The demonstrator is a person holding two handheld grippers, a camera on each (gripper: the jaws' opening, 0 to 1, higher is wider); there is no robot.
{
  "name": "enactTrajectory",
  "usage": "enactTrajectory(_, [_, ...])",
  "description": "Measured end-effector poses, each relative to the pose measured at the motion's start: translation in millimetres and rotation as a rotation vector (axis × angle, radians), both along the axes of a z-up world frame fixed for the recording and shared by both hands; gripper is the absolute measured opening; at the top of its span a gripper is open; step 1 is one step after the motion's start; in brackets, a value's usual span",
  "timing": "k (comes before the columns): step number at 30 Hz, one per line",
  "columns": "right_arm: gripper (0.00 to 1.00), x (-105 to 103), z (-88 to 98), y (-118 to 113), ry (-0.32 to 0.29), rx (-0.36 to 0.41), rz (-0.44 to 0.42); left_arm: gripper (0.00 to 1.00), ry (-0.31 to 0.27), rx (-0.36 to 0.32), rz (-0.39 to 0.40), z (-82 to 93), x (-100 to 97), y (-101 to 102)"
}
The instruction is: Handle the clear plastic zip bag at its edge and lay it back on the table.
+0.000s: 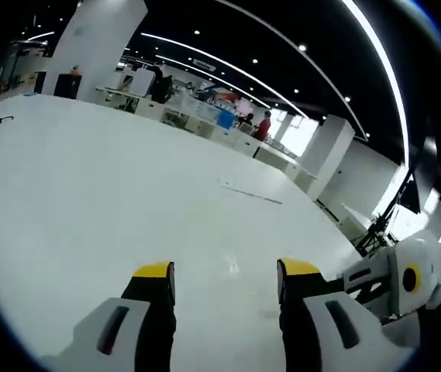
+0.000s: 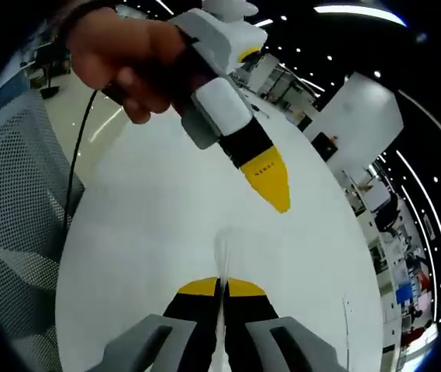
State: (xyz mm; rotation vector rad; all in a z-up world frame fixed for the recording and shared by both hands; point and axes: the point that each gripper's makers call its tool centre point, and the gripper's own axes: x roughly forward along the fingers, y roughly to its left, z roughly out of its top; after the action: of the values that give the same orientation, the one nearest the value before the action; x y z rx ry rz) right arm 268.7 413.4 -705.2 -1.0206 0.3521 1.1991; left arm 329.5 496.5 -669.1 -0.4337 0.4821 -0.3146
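You are pinching the edge of the clear bag (image 2: 222, 256) between your right gripper's (image 2: 221, 288) pressed-together jaws, just over the white table (image 1: 88, 201). Your left gripper (image 1: 226, 273) is hovering spread, holding nothing. Next, probably lower the bag flat and release.

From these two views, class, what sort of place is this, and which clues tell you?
Probably a large open-plan office or lab. Clues: a broad white table, long ceiling light strips, and distant desks with people beyond. The right hand-held gripper pinches a clear plastic bag.
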Motion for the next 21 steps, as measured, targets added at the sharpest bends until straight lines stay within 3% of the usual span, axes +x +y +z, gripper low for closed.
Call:
enactTrajectory(11, [0.0, -20.4, 5.5, 7.7, -0.055, -0.031, 0.09, 0.41, 0.047, 0.0, -0.021, -7.4, 15.1, -12.9])
enactTrajectory(18, [0.0, -26.9, 7.1, 11.5, -0.069, -0.034, 0.114, 0.37, 0.127, 0.018, -0.031, -23.0, 14.9, -16.3])
enactTrajectory(21, [0.0, -28.2, 7.9, 11.6, -0.075, -0.037, 0.124, 0.33, 0.153, -0.026, -0.029, -23.5, 10.8, -19.3])
